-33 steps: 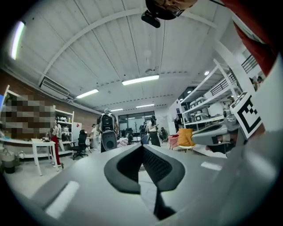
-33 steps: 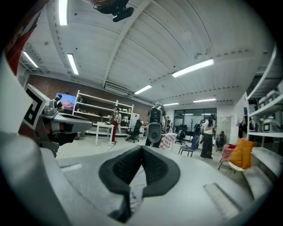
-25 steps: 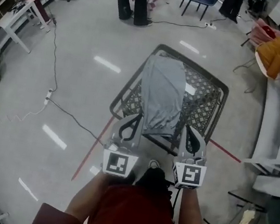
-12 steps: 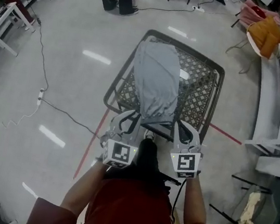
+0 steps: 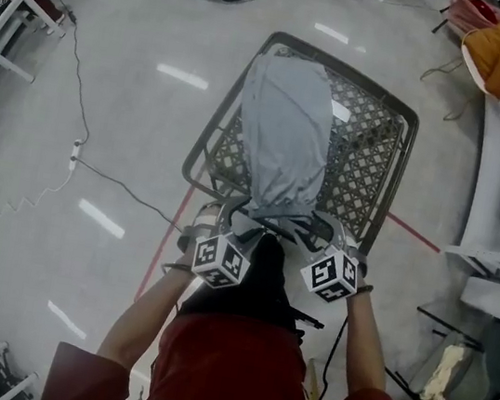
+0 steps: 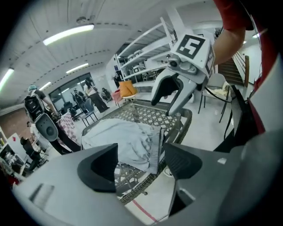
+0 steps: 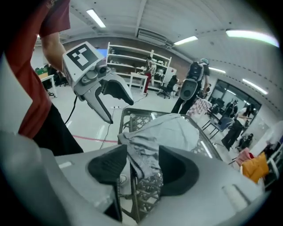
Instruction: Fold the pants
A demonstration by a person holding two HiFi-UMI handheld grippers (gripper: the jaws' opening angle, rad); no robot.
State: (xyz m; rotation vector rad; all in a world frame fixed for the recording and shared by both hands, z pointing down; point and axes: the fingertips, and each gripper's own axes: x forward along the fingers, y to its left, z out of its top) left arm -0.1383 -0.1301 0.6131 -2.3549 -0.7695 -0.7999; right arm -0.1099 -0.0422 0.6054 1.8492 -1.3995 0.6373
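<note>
Both tongs stand spread, their jaws having just been opening. The left tongs (image 5: 217, 217) and the right tongs (image 5: 338, 237) hang at the near edge of the lattice tabletop (image 5: 359, 174), one at each side of the waistband, and neither pair of pads presses on cloth, though each gripper view shows a bunched corner of fabric through the gap between its jaws. Grey pants (image 5: 284, 134) lie stretched lengthwise along the tabletop, the waistband end draped at the near rim.
</note>
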